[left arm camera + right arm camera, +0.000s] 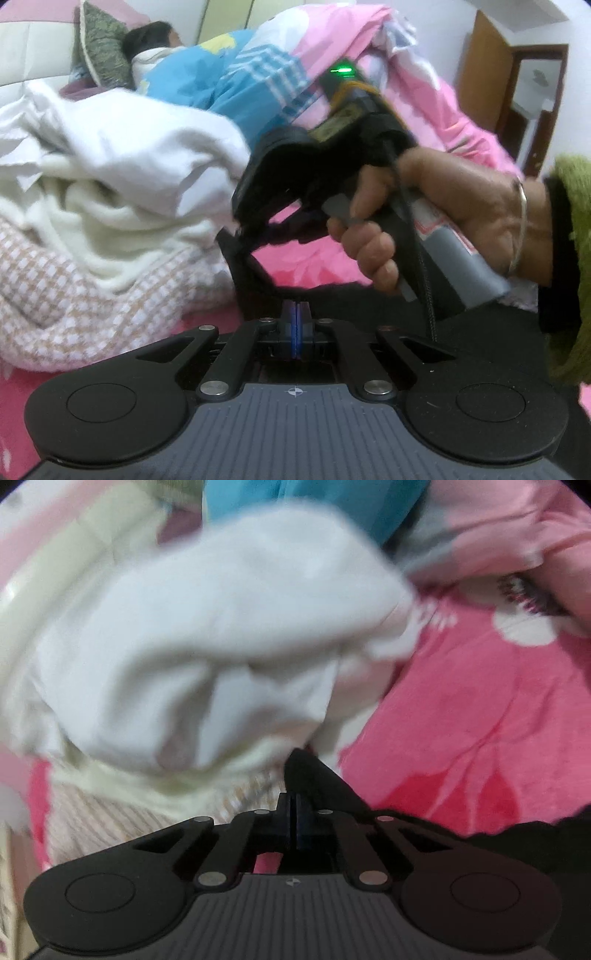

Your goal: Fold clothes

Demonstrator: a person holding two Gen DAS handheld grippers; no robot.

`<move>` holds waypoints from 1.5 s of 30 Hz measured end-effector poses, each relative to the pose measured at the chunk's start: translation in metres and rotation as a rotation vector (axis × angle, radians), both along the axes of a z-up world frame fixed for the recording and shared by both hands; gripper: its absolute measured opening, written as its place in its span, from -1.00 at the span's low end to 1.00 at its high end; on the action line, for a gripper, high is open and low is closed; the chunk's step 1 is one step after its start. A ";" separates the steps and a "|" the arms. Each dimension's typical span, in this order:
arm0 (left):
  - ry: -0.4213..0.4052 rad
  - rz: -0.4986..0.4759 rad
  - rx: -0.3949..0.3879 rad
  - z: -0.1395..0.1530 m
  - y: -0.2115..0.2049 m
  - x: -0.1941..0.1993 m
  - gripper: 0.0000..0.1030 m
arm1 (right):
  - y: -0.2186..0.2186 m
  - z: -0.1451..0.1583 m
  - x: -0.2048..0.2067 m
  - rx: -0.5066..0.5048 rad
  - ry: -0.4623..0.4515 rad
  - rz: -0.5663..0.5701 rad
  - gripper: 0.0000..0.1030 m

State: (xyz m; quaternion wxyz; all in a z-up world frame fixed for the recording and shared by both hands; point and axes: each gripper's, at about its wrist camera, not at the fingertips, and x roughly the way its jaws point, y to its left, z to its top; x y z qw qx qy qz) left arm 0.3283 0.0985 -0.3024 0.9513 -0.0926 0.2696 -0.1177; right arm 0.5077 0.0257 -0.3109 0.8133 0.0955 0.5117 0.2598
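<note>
The left gripper (pixel 295 325) is closed, its blue-edged pads pressed flat together with nothing visible between them. The right gripper (pixel 294 812) is closed as well; a dark cloth (pixel 314 771) lies just ahead of its tips, but whether the pads pinch it cannot be told. In the left view, the person's right hand (pixel 424 221) wraps the handle of the other gripper, a thin bangle (pixel 519 225) on the wrist and a green sleeve (pixel 572 266) behind. The clothes — a white garment (pixel 129 155) on top, a cream knit (pixel 110 236) under it, a checked pink-and-white piece (pixel 74 295) lowest — sit heaped on the pink floral bedspread (pixel 480 720). A person (pixel 155 37) lies beyond under a blue-and-pink quilt (pixel 258 66).
</note>
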 end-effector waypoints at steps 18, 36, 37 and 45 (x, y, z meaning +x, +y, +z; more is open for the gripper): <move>0.149 -0.259 -0.023 -0.018 -0.073 0.003 -0.76 | -0.243 -0.052 -0.057 0.117 0.093 -0.523 -0.88; 0.265 -0.202 0.206 -0.061 -0.053 0.004 -0.71 | -0.091 -0.039 -0.013 -0.136 -0.101 0.386 -0.45; 0.267 -0.199 0.210 -0.062 -0.053 0.002 -0.71 | -0.088 -0.039 -0.016 -0.157 -0.104 0.417 -0.68; 0.269 -0.181 0.204 -0.062 -0.049 -0.001 -0.71 | -0.108 0.023 -0.078 -0.164 -0.340 0.614 -0.93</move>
